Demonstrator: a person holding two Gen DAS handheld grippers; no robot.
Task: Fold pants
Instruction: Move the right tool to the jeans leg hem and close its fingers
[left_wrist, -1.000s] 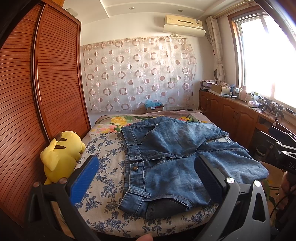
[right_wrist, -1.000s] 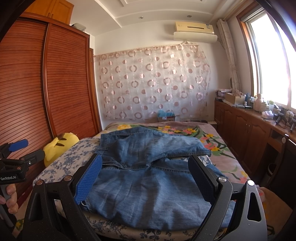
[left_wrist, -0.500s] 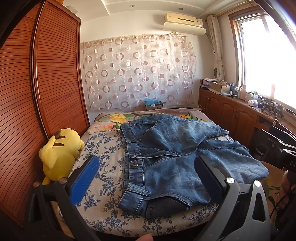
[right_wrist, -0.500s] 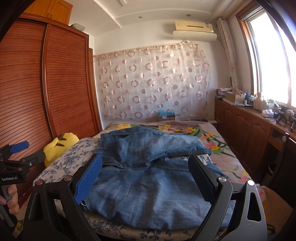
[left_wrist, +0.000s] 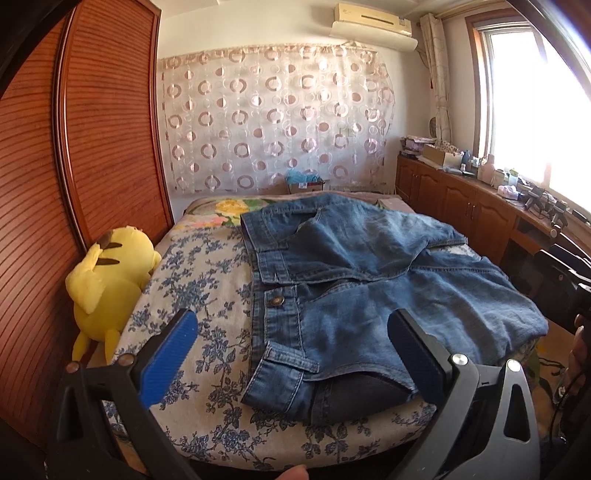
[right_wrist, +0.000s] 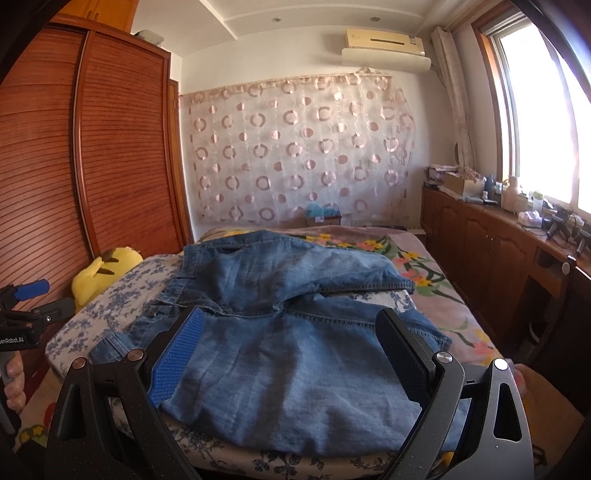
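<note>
Left wrist view: the faded blue denim pants lie spread across the near end of the blue-floral quilted bed, waistband and metal button toward the yellow plush toy that leans against the bed's wardrobe side, both short legs running away from it toward the bed's window side; the left gripper hangs over the near waistband corner with its fingers spread wide, holding nothing and clear of the cloth. Right wrist view: the right gripper hovers above the nearer leg of the pants at the bed's foot edge, fingers likewise wide apart and empty. Judged from the drape, the denim is soft but fairly heavy, thick at seams and waistband and not slippery; a pinch on the doubled waistband corner and on a leg hem should hold best
</note>
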